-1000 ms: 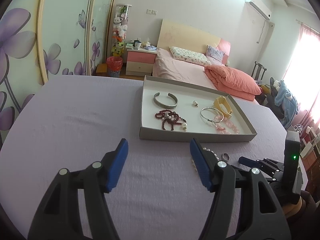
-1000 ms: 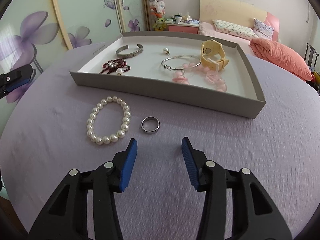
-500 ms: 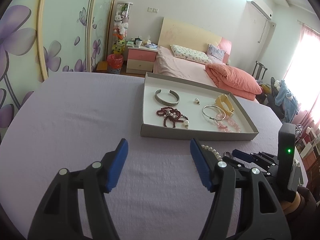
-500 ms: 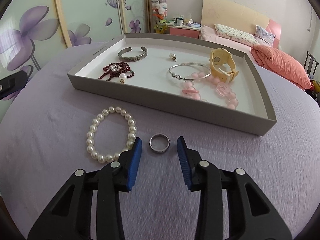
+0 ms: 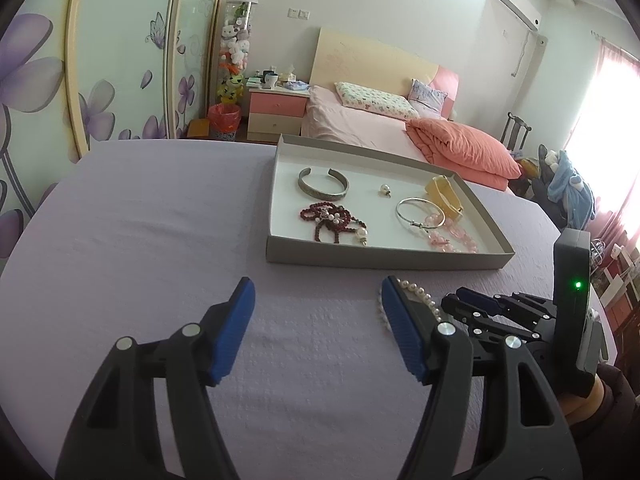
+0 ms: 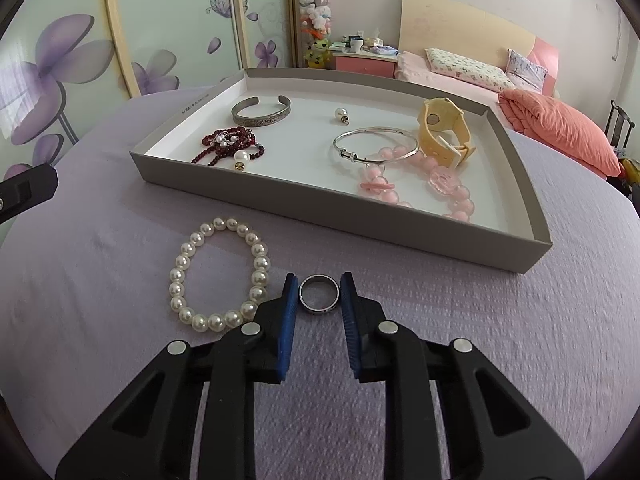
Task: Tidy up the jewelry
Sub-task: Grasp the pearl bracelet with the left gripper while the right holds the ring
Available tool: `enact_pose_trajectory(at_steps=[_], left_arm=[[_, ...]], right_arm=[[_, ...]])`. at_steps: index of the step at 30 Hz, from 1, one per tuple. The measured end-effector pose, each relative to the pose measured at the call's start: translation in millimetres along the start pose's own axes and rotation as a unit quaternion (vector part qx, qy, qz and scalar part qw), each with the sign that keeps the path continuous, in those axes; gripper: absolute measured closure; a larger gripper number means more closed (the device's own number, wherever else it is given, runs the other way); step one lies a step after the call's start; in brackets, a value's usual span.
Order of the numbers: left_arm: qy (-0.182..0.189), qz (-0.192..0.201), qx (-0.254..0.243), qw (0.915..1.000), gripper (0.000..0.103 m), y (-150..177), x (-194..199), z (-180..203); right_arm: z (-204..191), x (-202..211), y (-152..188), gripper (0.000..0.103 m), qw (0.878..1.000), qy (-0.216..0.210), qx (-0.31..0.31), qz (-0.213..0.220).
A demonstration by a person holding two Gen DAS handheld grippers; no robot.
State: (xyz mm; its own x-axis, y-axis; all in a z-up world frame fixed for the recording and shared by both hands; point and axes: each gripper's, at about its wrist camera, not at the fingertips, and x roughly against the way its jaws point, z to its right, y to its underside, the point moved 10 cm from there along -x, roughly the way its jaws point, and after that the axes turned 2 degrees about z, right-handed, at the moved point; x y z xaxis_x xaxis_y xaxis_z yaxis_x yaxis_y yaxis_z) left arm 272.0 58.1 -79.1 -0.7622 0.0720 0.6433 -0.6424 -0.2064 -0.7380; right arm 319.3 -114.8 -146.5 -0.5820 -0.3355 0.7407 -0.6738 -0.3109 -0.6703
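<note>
While flat on lilac cloth (image 6: 480, 320), silver ring (image 6: 319, 294): plain polished band.

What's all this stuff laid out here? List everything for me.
tray: one, grey outside and white inside, on the lilac cloth
cuff bangle: one, silver, tray's far left
bead string: one, dark red with a pearl, tray's near left
pearl pendant: one, white, tray's middle
thin bangle: one, silver, over the pink beads
pink beads: one strand, tray's near right
watch: one, yellow, tray's right
pearl bracelet: one, white, on the cloth before the tray
ring: one, silver, beside the bracelet
right tool: blue pads have just been closing, now against the ring
left tool: open, nothing between
</note>
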Motion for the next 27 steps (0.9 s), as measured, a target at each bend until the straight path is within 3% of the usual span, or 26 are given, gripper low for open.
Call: enact_pose_trajectory(at_steps=[10,21,27], left_arm=[[0.005,-0.017,-0.016,0.9997,0.033,13,-9,18],[-0.008,-0.050,-0.058,0.9971,0.033,32,-41,51],[-0.021,-0.064,-0.068,0.9954,0.043,39,-62,65]], right_arm=[[43,14,14,0.081,0.998,0.039,-0.043,-0.009],[70,40,4,0.081,0.996,0.034,-0.078,0.028],[74,42,3,0.081,0.996,0.033,-0.079,0.034]])
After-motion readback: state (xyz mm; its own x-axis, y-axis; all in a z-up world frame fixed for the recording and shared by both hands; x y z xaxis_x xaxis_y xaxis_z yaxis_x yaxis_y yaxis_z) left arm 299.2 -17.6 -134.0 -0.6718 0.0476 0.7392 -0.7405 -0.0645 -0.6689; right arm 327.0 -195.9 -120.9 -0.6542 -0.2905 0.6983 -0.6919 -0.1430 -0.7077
